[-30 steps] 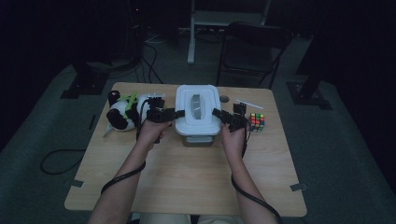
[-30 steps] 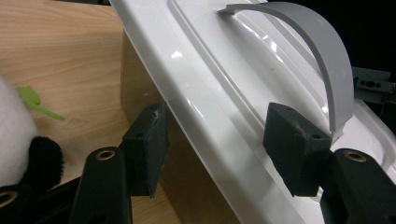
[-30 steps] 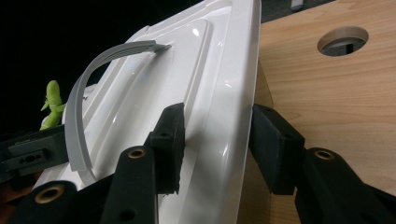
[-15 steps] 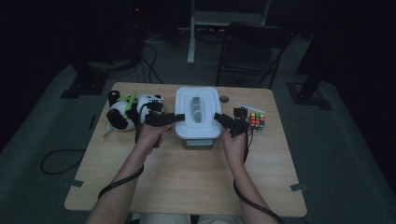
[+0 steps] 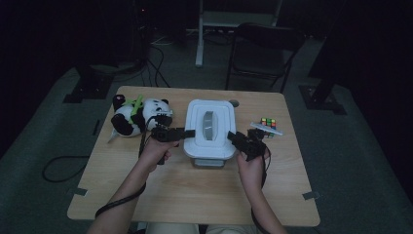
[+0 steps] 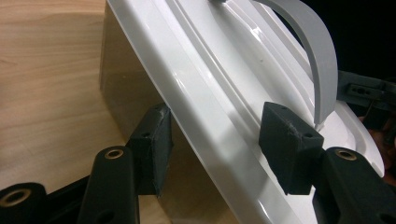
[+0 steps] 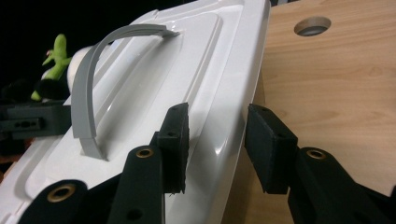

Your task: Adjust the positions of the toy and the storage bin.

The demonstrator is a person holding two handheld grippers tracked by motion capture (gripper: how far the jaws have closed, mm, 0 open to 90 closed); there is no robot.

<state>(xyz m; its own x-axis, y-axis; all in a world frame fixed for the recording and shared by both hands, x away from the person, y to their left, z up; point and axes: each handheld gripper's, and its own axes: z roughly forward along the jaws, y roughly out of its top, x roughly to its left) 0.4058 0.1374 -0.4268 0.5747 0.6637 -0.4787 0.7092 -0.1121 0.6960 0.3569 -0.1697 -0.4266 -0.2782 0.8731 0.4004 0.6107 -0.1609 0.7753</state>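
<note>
Centrally on the table [image 5: 160,195] sits the white box [image 5: 209,127]; the left gripper [image 6: 212,140] and right gripper [image 7: 215,142] each straddle a rim of its lid, not visibly pinching. Uneven pressure could tilt or slip the lid. A toy panda [image 5: 130,116] crowds the left, a puzzle cube [image 5: 268,123] the right

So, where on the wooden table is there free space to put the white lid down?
The widest bare patch is the near part of the light wooden table, in front of the white plastic box with the grey handle, between the person's forearms. The far row is crowded: black-and-white panda plush toy on its left, multicoloured puzzle cube on its right.
</note>
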